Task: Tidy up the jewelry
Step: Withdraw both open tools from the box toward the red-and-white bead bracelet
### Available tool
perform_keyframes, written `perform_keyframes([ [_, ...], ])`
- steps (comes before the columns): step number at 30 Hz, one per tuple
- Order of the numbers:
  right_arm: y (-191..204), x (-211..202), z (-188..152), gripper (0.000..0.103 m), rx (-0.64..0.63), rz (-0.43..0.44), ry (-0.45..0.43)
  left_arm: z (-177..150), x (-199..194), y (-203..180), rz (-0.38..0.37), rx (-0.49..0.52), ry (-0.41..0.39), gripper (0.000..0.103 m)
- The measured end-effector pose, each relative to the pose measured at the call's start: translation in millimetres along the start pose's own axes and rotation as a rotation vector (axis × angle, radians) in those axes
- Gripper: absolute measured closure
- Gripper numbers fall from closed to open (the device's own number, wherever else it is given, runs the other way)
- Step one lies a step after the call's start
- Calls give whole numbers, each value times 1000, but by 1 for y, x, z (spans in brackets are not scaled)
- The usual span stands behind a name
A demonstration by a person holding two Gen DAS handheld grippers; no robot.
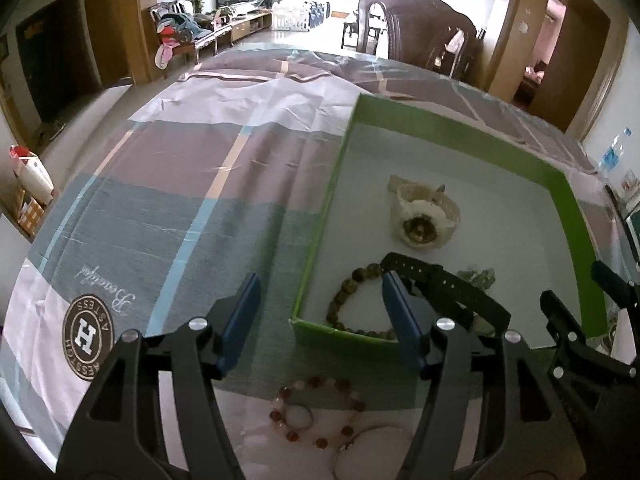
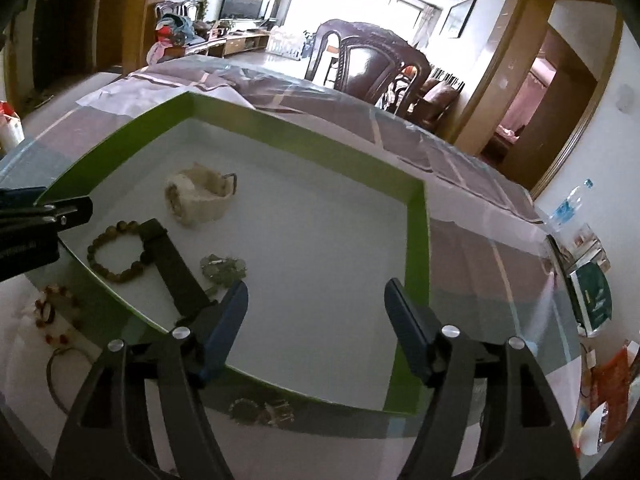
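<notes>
Left wrist view
Surface: a table under a patchwork cloth [image 1: 168, 184] of grey, mauve and white blocks with pale blue stripes; a round "H" logo [image 1: 89, 338] sits at 8 o'clock.
Tray: a green-walled box [image 1: 472, 136] with a white floor lies on the cloth at 3 o'clock.
In the tray: a cream watch [image 1: 424, 216] near the centre; a black strap [image 1: 452, 292] and a brown bead bracelet [image 1: 352, 304] by the near wall; a pale green piece [image 1: 480, 278] just beyond the strap.
Outside the tray: a red and pink bead bracelet [image 1: 316, 412] on the cloth at 6 o'clock, between the arms of the left gripper [image 1: 318, 312].
Left gripper state: jaws stand wide, nothing between the blue pads; the right-hand pad overlaps the tray's near corner.
Room: a TV wall and low cabinet at 11 o'clock, a dark wooden chair [image 1: 416, 28] at 1 o'clock, a doorway at 2 o'clock.

Right wrist view
Tray: the green-walled box [image 2: 418, 240] fills the middle.
Jewelry: cream watch [image 2: 200, 198] at 10 o'clock; brown bead bracelet [image 2: 116, 252], black strap [image 2: 172, 268] and pale green piece [image 2: 222, 266] at 9 o'clock; small gold pieces [image 2: 260, 412] on the cloth at 6 o'clock, outside the near wall.
Right gripper [image 2: 316, 312] state: jaws wide over the tray's bare floor, holding nothing.
Room: bright window at 12 o'clock, water bottle [image 2: 568, 204] at 3 o'clock.
</notes>
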State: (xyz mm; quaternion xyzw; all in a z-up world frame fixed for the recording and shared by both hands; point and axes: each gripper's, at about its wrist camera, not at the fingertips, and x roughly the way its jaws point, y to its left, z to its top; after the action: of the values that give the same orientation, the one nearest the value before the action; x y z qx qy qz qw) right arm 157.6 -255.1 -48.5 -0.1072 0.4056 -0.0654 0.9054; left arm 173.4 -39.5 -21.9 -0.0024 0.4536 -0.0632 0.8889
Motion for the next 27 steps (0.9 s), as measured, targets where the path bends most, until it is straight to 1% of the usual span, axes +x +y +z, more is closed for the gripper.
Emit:
perform_keyframes([
  [5,-8,-4,-7,32,46,72,36,-7,-8,-4,10,49,10,43],
  [8,-10,-11,-15,32,67,120,55,-15,-16,-2,-1,75,20,44],
  [11,-8,-19,-23,32,56,140,55,-25,-24,-1,-8,94,11,44],
  [15,-6,-26,-30,31,50,146,52,-34,-31,1,-21,105,16,44],
  [17,-9,-29,-31,30,68,129,15,-35,-32,1,-29,99,13,44],
  [19,-16,-43,-32,30,126,105,-59,-34,-33,4,-45,85,13,44],
  [21,-23,-67,-37,30,161,81,-146,-36,-41,10,-45,60,-14,44],
  [23,-30,-100,-51,30,191,54,-215,-44,-61,18,-43,48,-58,43],
  [25,-34,-118,-65,30,212,68,-227,-54,-81,27,-33,45,-105,37],
  [27,-34,-127,-84,30,221,113,-199,-66,-90,32,-15,51,-115,37],
])
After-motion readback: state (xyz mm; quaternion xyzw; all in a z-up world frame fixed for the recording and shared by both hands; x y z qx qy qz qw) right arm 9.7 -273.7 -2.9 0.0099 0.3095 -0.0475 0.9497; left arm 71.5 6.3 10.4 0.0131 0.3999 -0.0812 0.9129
